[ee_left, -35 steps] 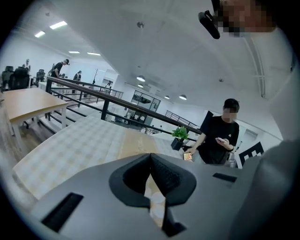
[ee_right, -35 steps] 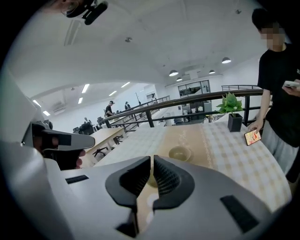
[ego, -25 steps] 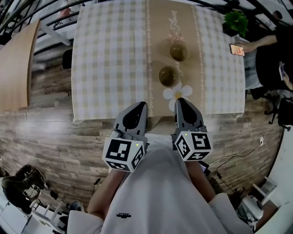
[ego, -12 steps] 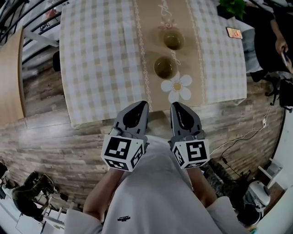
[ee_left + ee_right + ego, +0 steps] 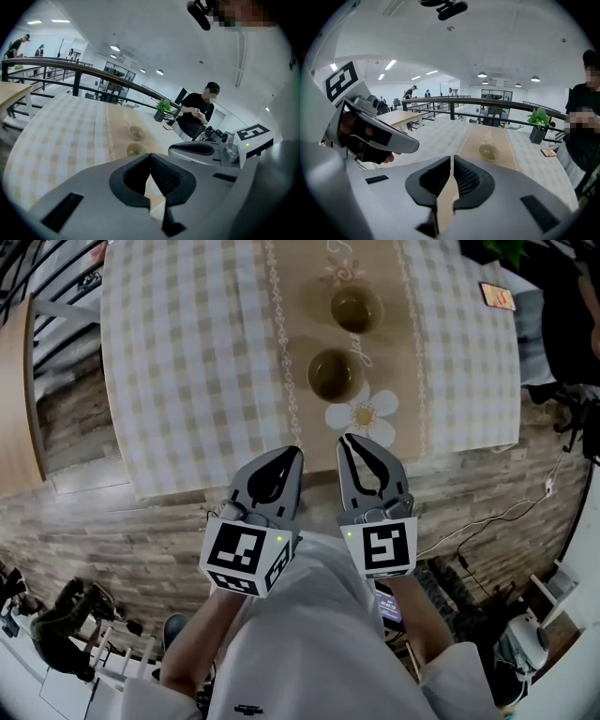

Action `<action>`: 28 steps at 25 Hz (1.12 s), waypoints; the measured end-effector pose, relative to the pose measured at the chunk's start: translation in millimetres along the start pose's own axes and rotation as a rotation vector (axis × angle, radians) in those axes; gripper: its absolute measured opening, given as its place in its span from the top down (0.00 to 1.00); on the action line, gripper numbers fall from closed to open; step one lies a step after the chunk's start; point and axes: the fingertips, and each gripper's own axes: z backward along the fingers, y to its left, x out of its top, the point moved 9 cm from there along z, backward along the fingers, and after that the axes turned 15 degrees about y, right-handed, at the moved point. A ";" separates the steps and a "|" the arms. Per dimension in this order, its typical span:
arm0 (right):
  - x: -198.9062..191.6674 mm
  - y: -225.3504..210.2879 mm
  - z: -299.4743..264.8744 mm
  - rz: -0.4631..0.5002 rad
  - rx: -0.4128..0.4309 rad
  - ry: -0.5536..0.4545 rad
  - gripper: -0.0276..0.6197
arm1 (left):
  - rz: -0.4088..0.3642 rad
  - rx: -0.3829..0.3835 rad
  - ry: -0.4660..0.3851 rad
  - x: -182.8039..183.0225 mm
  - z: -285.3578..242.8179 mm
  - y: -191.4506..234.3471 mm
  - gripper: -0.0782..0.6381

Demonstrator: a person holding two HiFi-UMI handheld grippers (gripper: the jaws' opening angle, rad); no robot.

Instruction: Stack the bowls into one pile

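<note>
Two olive-green bowls stand apart on the tan runner of the checked table. The near bowl (image 5: 333, 374) (image 5: 135, 150) is in front of the far bowl (image 5: 356, 307) (image 5: 136, 132). Only one bowl (image 5: 489, 151) shows in the right gripper view. My left gripper (image 5: 294, 455) (image 5: 150, 155) is shut on nothing, held level with the table's front edge. Beside it my right gripper (image 5: 345, 441) (image 5: 453, 159) is also shut and holds nothing, its tip just short of the near bowl.
A white flower-shaped mat (image 5: 361, 415) lies on the runner just in front of the near bowl. At the far right corner lie a phone (image 5: 498, 296) and a potted plant (image 5: 537, 123). A person (image 5: 197, 112) stands by the table's right side. The table edge (image 5: 187, 487) hangs over a wood floor.
Both grippers have come forward to the table's front edge, and the bowls now lie nearer to them. The jaws stayed shut throughout.
</note>
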 end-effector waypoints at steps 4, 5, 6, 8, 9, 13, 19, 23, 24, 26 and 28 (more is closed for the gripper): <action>-12.1 -8.0 -21.6 0.022 0.048 0.067 0.90 | 0.034 0.015 0.010 -4.0 -18.3 7.1 0.86; -14.4 -9.6 -27.4 0.044 0.052 0.062 0.90 | 0.049 0.020 0.009 -6.3 -23.2 9.5 0.86; -16.2 -11.3 -32.9 0.072 0.056 0.058 0.90 | 0.065 0.024 0.009 -8.5 -27.9 12.0 0.86; -19.0 -15.0 -43.5 0.119 0.067 0.069 0.90 | 0.094 0.032 0.015 -12.1 -36.8 16.8 0.86; -20.4 -17.2 -49.1 0.127 0.075 0.075 0.90 | 0.105 0.035 0.018 -13.6 -41.0 19.3 0.86; -29.4 -27.5 -75.0 0.066 0.139 0.117 0.90 | 0.131 0.051 0.027 -19.8 -56.2 30.3 0.86; -34.7 -31.0 -102.2 0.125 0.183 0.139 0.90 | 0.166 0.063 0.040 -29.1 -72.8 42.9 0.86; -38.2 -31.3 -114.6 0.170 0.198 0.130 0.90 | 0.190 0.064 0.042 -33.3 -80.5 47.8 0.86; -39.8 -30.9 -117.4 0.180 0.201 0.138 0.90 | 0.196 0.064 0.043 -34.6 -82.2 49.1 0.86; -42.6 -30.0 -123.1 0.209 0.203 0.151 0.89 | 0.207 0.065 0.045 -37.2 -85.5 51.6 0.86; -44.4 -29.0 -129.0 0.243 0.200 0.155 0.89 | 0.213 0.063 0.046 -39.4 -88.4 54.4 0.86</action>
